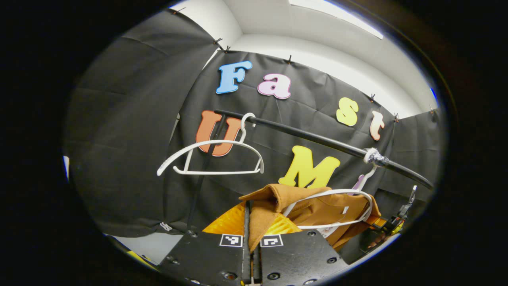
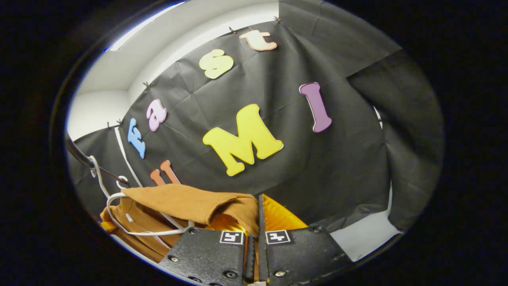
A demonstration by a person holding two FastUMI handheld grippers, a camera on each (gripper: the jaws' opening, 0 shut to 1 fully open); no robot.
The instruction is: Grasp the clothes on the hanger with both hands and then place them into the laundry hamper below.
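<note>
Left gripper (image 1: 252, 222) pinches the collar edge of the brown garment (image 1: 317, 210), both fingers pressed on the cloth. Right gripper (image 2: 254, 222) likewise clamps a fold of it. The garment hangs at 5 o'clock on a white hanger (image 1: 337, 206) under the black rail (image 1: 317, 139); an empty hanger (image 1: 210, 159) sits at 9 o'clock.

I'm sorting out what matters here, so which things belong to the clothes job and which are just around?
Job:
- brown garment
- its white hanger
- left tool and right tool, each pinching the garment

Just around:
- empty white hanger
- black rail
</note>
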